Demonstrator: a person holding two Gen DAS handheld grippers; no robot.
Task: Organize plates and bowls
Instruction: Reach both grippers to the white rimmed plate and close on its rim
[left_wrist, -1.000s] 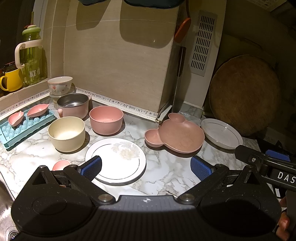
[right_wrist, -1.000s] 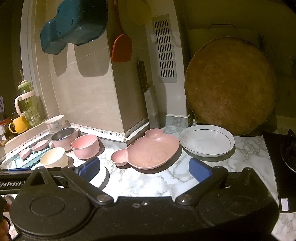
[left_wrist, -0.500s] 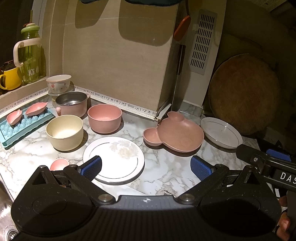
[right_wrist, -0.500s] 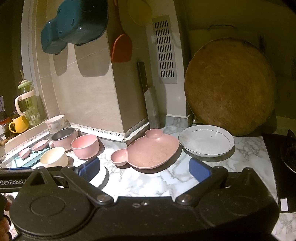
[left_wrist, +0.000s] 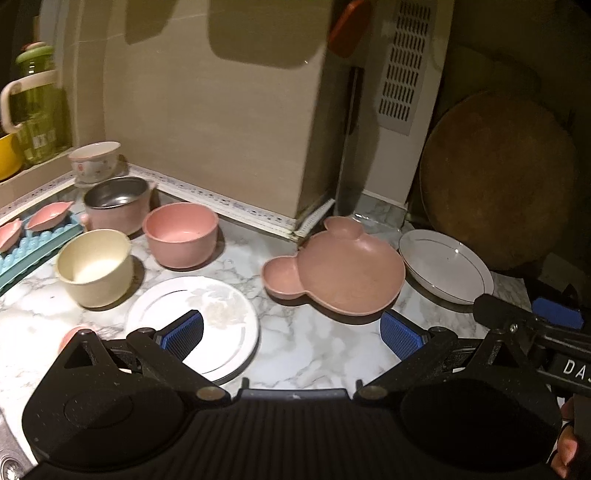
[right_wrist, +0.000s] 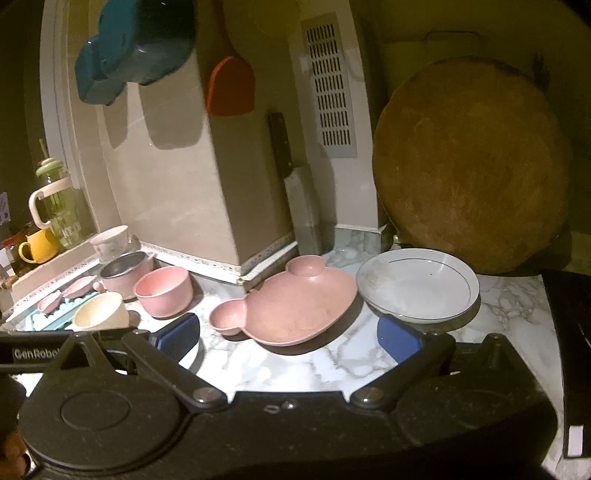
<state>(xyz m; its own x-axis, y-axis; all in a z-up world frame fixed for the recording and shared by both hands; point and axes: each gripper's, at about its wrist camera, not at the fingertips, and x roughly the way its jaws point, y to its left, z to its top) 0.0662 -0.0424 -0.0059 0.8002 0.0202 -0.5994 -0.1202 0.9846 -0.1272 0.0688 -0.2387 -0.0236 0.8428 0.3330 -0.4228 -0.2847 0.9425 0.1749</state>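
On the marble counter (left_wrist: 306, 347) lie a flat white plate (left_wrist: 218, 314), a pink bear-shaped plate (left_wrist: 343, 277) (right_wrist: 295, 302) and a deep white plate (left_wrist: 443, 269) (right_wrist: 417, 284) at the right. Left of them stand a pink bowl (left_wrist: 181, 232) (right_wrist: 164, 290), a cream bowl (left_wrist: 96, 266) (right_wrist: 99, 312), a steel-lined pink bowl (left_wrist: 116, 206) (right_wrist: 123, 273) and a floral white bowl (left_wrist: 96, 158) (right_wrist: 110, 238). My left gripper (left_wrist: 291, 338) hovers open over the counter's near edge, its left pad above the flat plate. My right gripper (right_wrist: 288, 338) is open before the bear plate, holding nothing.
A round wooden board (right_wrist: 469, 166) leans on the wall at the right, above the deep plate. A teal tray (left_wrist: 33, 247) with small pink dishes sits far left. A cleaver (right_wrist: 299, 192), orange spatula (right_wrist: 231, 86) and teal items hang on the wall. Black stovetop (right_wrist: 569, 332) at right.
The left gripper's view has shifted left and slightly nearer, so the dishes sit a little more to the right and the picture is slightly blurred. The right gripper has barely moved. Both stay open.
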